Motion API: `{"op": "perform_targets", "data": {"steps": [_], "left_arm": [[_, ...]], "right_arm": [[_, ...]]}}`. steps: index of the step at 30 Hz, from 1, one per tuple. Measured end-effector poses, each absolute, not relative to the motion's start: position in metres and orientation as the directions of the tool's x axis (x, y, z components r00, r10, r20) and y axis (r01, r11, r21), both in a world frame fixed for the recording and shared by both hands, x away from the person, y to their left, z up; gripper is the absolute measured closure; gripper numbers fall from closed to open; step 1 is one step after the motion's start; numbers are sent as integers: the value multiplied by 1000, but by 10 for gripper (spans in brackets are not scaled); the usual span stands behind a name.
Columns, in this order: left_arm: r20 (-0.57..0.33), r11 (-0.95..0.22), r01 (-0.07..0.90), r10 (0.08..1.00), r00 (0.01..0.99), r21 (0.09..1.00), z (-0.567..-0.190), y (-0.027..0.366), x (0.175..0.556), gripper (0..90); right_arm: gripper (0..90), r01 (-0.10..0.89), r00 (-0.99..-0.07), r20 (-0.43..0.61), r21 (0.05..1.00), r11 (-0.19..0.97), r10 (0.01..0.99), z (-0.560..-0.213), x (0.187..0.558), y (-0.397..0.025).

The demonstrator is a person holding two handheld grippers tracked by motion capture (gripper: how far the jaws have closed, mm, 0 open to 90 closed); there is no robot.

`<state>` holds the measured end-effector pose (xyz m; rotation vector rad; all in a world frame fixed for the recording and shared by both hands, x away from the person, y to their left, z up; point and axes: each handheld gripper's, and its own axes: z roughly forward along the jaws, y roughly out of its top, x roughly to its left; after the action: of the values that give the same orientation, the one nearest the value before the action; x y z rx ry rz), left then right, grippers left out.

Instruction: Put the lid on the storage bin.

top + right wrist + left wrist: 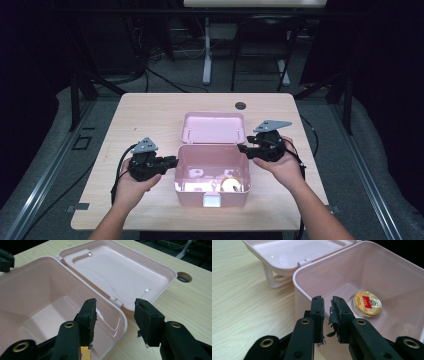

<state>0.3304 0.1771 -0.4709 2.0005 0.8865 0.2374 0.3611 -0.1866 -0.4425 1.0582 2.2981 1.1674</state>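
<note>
Pink plastic sets the risk here: the open box (212, 172) is light and smooth-walled, and it sits on the pale wooden bench (140, 115) with a gripper at each side.

At the left, the left gripper (172, 161) points at the box's left wall, and in the left gripper view its fingers (317, 308) stand nearly together with a thin gap between them, holding nothing, right at the rim. A nudge from that side would probably slide the whole box across the bench. The pads look frayed, with loose black strips hanging, so any grip on the thin rim could be poor and slip off.

In the middle, the box itself is a rounded rectangular tub. Its lid (213, 127) is folded flat back on the bench behind it, joined by a hinge along the far edge, and a white latch (211, 200) sits on the near wall. On the floor lies a round gold tin (367, 304) with a red label. If the box were tipped or jolted, the tin would likely skid or roll.

At the right, the right gripper (242, 148) hovers over the far right corner, its fingers (87, 315) spread wide and empty, straddling the rim near the hinge. Closing there might catch hinge and wall together, jamming the lid.
</note>
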Motion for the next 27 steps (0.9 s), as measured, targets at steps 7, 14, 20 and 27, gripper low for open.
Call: {"op": "perform_targets", "data": {"steps": [7,14,20,27], "left_arm": [[-151,-342,489,676,721,802,-471,174,329,820],[-125,-360,478,680,722,802,-471,172,329,804],[-128,-350,480,687,716,804,-473,171,329,783],[-128,-345,481,692,710,806,-472,171,328,814]], "right_arm": [[535,464,-640,19,807,366,768,-442,365,-188],[539,474,-615,31,813,338,788,-442,374,-190],[538,485,-600,44,814,319,799,-444,383,-192],[539,512,-565,87,817,266,821,-449,394,-195]]}}
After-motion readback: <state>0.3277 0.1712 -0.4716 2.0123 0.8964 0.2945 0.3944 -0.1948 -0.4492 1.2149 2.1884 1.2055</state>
